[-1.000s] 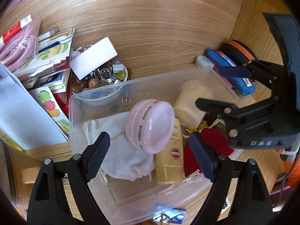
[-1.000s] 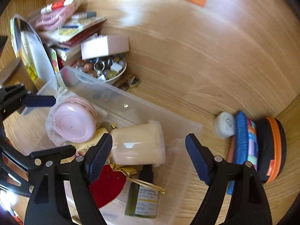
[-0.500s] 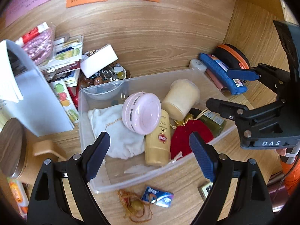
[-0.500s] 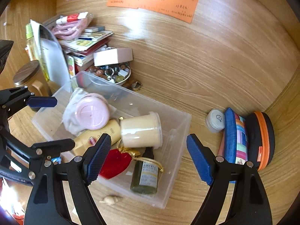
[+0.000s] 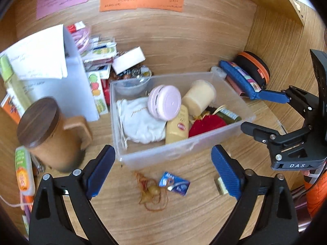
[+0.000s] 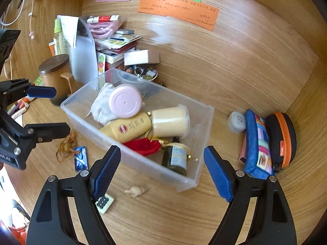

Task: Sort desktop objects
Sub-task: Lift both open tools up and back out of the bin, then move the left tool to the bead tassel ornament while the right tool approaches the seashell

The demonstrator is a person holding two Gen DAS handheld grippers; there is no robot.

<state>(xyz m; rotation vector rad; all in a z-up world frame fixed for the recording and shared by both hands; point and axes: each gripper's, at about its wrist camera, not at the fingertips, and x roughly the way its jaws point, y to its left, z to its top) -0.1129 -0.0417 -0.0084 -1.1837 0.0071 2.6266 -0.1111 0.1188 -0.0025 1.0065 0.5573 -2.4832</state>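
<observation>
Both claws have pulled back and up from the clear bin (image 5: 179, 149), and both gape wide and empty: the left claw (image 5: 163, 175) over the near desk (image 5: 196, 214), the right claw (image 6: 161, 173) at the bin's near wall. Newly in view near the bin lie a blue packet (image 5: 174, 185), a tasselled charm (image 5: 152, 192) and a small tile (image 6: 104, 203), probably next to sort.

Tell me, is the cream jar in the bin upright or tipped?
Tipped: the cream jar lies on its side in the bin, its lid end facing right.
</observation>
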